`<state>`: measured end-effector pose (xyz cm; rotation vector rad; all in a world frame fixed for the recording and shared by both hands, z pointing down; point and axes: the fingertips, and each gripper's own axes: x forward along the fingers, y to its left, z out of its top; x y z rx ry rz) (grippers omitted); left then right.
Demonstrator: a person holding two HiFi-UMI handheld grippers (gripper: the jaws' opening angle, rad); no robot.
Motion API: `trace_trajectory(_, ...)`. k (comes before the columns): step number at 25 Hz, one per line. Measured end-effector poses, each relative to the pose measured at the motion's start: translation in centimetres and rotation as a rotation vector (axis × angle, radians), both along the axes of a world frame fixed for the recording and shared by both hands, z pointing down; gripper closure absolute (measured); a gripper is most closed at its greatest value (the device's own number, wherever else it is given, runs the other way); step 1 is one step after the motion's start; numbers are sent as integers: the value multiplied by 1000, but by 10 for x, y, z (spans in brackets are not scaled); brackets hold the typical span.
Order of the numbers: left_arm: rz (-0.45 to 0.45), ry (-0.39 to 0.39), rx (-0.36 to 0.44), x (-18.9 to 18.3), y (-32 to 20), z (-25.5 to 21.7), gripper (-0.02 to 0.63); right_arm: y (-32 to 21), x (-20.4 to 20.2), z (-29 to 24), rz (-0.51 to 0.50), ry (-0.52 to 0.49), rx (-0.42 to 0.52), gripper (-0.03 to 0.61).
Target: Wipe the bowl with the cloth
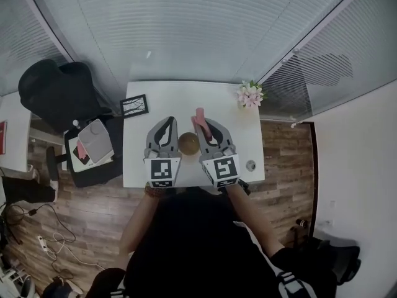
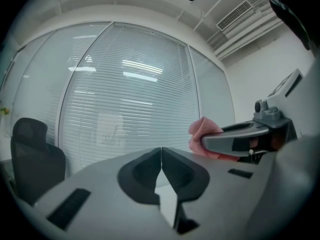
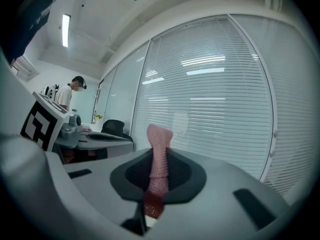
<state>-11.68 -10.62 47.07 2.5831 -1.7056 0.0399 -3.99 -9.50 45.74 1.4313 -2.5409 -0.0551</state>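
In the head view a small brown bowl [image 1: 188,143] stands on the white table [image 1: 186,98], between my two grippers. My left gripper [image 1: 169,121] hovers just left of the bowl, and the left gripper view shows its jaws [image 2: 161,149] shut tip to tip with nothing between them. My right gripper [image 1: 202,120], just right of the bowl, is shut on a pink cloth [image 1: 200,113]. The cloth [image 3: 159,144] sticks up out of the jaws as a narrow bunched strip. It also shows in the left gripper view as a pink cloth [image 2: 202,131] at the right gripper's tip. Neither gripper view shows the bowl.
A black picture frame [image 1: 134,105] lies at the table's far left, pink flowers [image 1: 250,94] at its far right corner, and a small round object [image 1: 250,165] near its right edge. A black office chair [image 1: 59,92] and a seat with papers [image 1: 93,143] stand to the left. Glass walls with blinds lie beyond.
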Motion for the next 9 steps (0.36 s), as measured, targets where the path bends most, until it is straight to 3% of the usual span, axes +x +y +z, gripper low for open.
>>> trace_trajectory(9, 5, 1, -40, -39, 8, 13, 603, 7, -32, 8, -4, -18, -15, 554)
